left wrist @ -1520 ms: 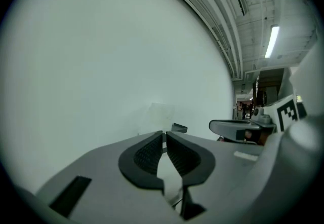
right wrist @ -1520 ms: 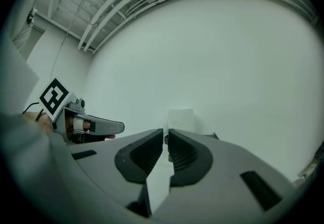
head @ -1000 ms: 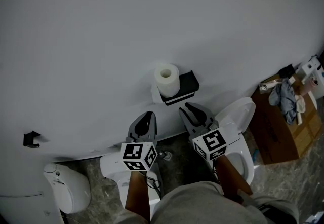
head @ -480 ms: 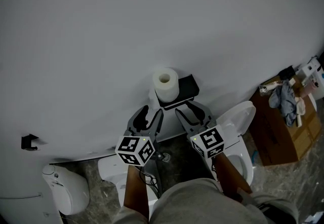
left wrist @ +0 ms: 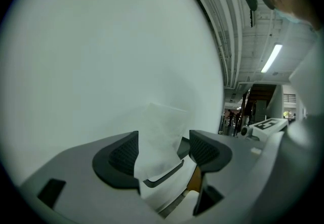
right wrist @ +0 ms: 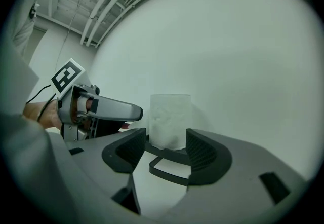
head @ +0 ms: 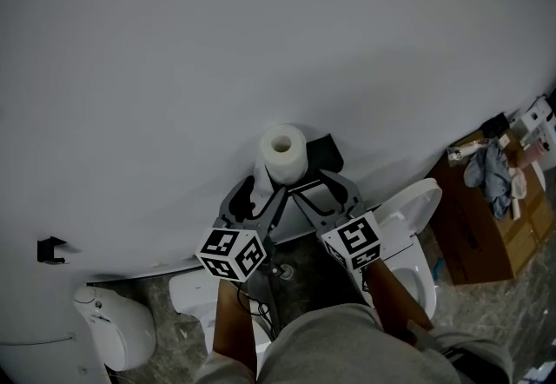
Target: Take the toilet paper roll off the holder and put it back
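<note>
A white toilet paper roll [head: 283, 153] stands upright on a black wall holder [head: 326, 150]. My left gripper [head: 259, 195] is just below and left of it, and its jaws have just been opening. In the left gripper view the roll [left wrist: 164, 134] shows beyond the spread pads [left wrist: 121, 154], which do not touch it. My right gripper [head: 326, 188] is below and right of the holder, and its jaws have also just been opening. In the right gripper view the roll [right wrist: 170, 119] and the holder's black rim [right wrist: 167, 170] lie ahead of the open pads [right wrist: 200, 149].
A white toilet [head: 408, 230] stands at the right, with a cluttered brown cardboard box [head: 486, 221] beyond it. A white bin [head: 117, 321] sits low at the left under a small black wall hook [head: 52, 248]. The pale wall is close ahead.
Both grippers have moved forward towards the roll and holder. Both went from nearly shut to wide open, the left one opening more.
</note>
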Demonstrator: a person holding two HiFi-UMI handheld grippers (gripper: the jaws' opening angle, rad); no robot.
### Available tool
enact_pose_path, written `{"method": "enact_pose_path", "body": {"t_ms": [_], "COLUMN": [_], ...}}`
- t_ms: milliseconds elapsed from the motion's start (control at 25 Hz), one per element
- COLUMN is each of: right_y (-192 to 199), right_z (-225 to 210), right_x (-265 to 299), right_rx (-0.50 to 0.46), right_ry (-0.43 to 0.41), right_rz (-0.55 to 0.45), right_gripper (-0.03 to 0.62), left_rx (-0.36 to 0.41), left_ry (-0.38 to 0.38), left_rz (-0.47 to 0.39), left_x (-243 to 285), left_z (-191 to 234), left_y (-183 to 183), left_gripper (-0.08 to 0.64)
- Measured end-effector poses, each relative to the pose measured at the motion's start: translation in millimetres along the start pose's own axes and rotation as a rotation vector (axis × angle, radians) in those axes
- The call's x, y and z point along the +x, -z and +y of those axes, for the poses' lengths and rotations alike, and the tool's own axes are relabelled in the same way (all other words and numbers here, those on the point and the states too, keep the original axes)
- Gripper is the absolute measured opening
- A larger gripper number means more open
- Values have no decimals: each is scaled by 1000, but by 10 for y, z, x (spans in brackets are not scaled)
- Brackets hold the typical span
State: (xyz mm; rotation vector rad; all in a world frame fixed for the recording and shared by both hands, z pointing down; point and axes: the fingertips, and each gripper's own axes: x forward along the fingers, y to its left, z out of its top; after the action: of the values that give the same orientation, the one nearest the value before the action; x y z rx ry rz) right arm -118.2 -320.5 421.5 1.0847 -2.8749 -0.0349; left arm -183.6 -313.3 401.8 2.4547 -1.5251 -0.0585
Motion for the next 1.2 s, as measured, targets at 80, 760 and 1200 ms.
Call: {"method": "enact_pose_path", "body": {"t_ms": [80,760,1200], "right_y": [19,63,72], "right_z": [-36,-63,-103], "right_x": [48,419,455], "right_rx": [5,-54,-47], "right_ry": [-3,-20,-5], "right_rz": [7,75,111], "right_gripper": [241,310,258], "left_rx": [-5,82,128], "left_ry": [14,55,29], "left_rz": [0,53,104], "left_x": [64,428,525], "left_z": [4,5,-18], "left_y": [-16,-148,-89], "left_gripper": [315,334,334]}}
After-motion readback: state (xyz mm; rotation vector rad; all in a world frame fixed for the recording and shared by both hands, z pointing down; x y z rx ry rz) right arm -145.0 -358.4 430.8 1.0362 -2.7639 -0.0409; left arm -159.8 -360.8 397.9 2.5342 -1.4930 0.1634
